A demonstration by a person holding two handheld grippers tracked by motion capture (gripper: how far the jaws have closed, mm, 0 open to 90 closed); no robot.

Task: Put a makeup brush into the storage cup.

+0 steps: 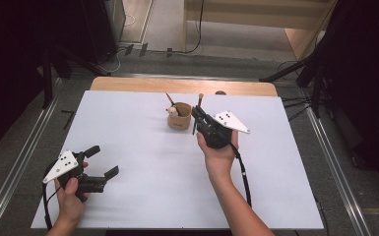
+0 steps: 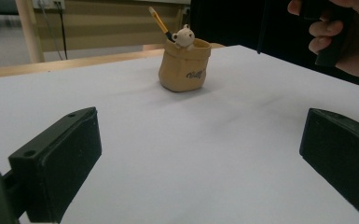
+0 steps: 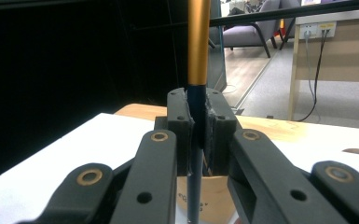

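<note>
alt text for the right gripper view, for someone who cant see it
The right gripper has its black fingers shut on an upright brush with an orange handle. Below them sits a tan cup on the white table.

Pen holder [image 1: 179, 119] on table [image 1: 128, 196] toward its far edge, pencil [image 1: 169, 98] standing in holder, right gripper [image 1: 200, 117] just right of holder with pen [image 3: 198, 42] upright, left gripper [image 1: 98, 162] well apart at holder's near left.

The high view is looking forward and down over the whole tabletop [image 1: 128, 147], while both gripper views are looking low and close toward the same pouch-shaped holder [image 2: 184, 65].
</note>
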